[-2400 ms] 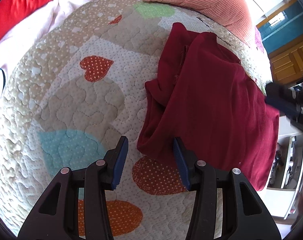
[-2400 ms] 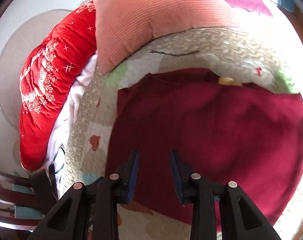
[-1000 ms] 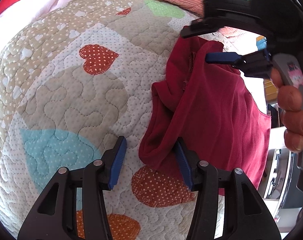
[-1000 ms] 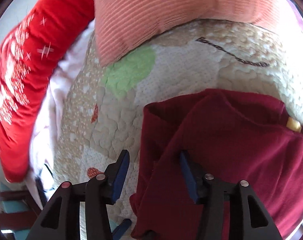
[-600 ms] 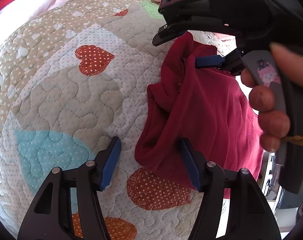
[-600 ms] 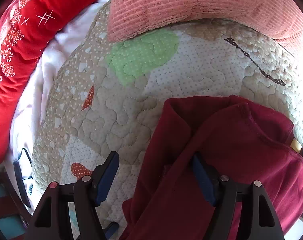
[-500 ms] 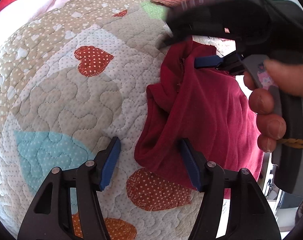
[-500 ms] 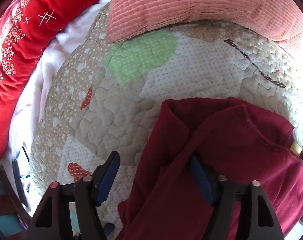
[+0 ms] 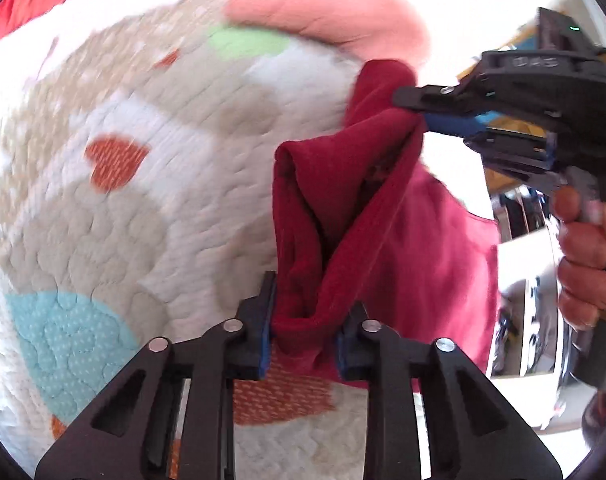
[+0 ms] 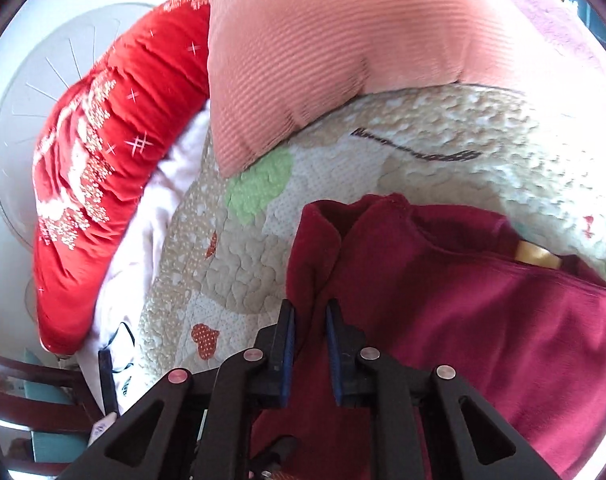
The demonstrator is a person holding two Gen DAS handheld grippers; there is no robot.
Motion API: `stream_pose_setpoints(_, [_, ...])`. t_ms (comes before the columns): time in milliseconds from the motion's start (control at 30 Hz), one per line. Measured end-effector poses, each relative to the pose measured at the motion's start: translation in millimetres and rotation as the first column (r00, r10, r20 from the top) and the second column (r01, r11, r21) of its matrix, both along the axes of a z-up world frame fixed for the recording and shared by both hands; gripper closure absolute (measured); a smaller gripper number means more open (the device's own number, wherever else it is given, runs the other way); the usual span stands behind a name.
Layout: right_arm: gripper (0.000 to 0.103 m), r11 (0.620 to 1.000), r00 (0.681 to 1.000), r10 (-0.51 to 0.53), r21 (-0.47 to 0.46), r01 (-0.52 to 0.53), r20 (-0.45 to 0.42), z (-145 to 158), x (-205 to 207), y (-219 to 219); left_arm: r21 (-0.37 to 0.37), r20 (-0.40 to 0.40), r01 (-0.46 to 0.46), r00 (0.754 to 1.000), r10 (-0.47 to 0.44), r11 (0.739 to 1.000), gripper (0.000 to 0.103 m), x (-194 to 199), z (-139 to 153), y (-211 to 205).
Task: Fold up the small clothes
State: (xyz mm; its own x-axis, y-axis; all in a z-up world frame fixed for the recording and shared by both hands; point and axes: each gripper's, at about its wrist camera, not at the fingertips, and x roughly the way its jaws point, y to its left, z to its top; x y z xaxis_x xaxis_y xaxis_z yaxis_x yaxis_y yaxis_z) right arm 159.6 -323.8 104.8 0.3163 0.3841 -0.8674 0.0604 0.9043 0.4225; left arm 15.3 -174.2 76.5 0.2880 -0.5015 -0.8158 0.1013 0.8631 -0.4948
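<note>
At the far left of the right wrist view a dark wooden chair [image 10: 19, 384] stands beside the bed, and a red embroidered cushion [image 10: 95, 168] lies along the bed's edge over a white sheet [image 10: 143, 232]. Next to it a salmon ribbed pillow [image 10: 323, 52] rests on the heart-patterned quilt [image 9: 143, 208], which covers the bed. Nothing lies between the claws and the garment.

The dark red garment [image 9: 435, 256] lies on the right part of the quilt, its left edge lifted off the quilt. The left claw [image 9: 307, 328] is closing, with a bunched lower corner of the garment pinched between its blue pads. Farther right and higher, the right claw [image 10: 309, 344] is closing too, narrow, gripping the garment's upper fold; the cloth hangs taut between the two claws. A yellow label [image 10: 537, 258] shows at the garment's neckline. At the far right a hand [image 9: 587, 264] holds the right claw's handle.
</note>
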Motion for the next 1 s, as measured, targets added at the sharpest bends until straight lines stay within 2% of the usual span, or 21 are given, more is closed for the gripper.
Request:
stream_pose_setpoints(100, [0.089, 0.999, 0.999, -0.033, 0.013, 0.032, 0.043, 20.8, -12.8, -19.8, -0.029, 0.074, 0.068, 0.995, -0.066, 0.997, 0.085, -11.1, 36.9, -22.6])
stream_pose_setpoints(233, [0.09, 0.997, 0.992, -0.072, 0.013, 0.071, 0.102, 54.3, -37.5, -58.9, -0.044, 0.148, 0.169, 0.976, -0.161, 0.985, 0.085, -30.5, 74.3, -66.9])
stream_pose_setpoints(333, [0.09, 0.994, 0.986, -0.107, -0.005, 0.109, 0.126, 71.0, -61.4, -98.1, -0.054, 0.171, 0.247, 0.957, -0.235, 0.967, 0.085, -45.0, 90.3, -105.3])
stream_pose_setpoints(400, [0.09, 0.99, 0.982, -0.136, -0.016, 0.139, 0.128, 73.5, -76.5, -124.9, -0.036, 0.188, 0.298, 0.939, -0.287, 0.954, 0.085, -56.1, 95.2, -130.4])
stream_pose_setpoints(533, [0.091, 0.973, 0.969, -0.227, -0.026, 0.23, 0.103, 59.8, -110.5, -178.8, -0.014, 0.166, 0.372, 0.916, -0.365, 0.928, 0.085, -74.5, 86.9, -179.0])
stream_pose_setpoints(600, [0.101, 0.957, 0.955, -0.282, -0.043, 0.286, 0.094, 50.6, -127.2, -204.2, 0.005, 0.147, 0.4, 0.906, -0.396, 0.917, 0.085, -79.2, 76.1, -198.3])
stream_pose_setpoints(800, [0.101, 0.92, 0.922, -0.388, -0.053, 0.387, 0.004, 4.0, -155.7, -243.1, 0.078, 0.082, 0.47, 0.876, -0.476, 0.879, 0.085, -106.2, 32.7, -239.7])
stream_pose_setpoints(933, [0.101, 0.868, 0.873, -0.488, 0.095, 0.488, -0.025, -4.8, -182.0, -265.3, 0.089, 0.04, 0.47, 0.879, -0.474, 0.878, 0.085, -107.3, 16.8, -248.4])
stream_pose_setpoints(1000, [0.098, 0.859, 0.871, -0.49, 0.152, 0.489, -0.034, -5.4, -190.5, -269.5, 0.089, 0.044, 0.476, 0.876, -0.481, 0.875, 0.085, -108.0, 17.3, -247.6])
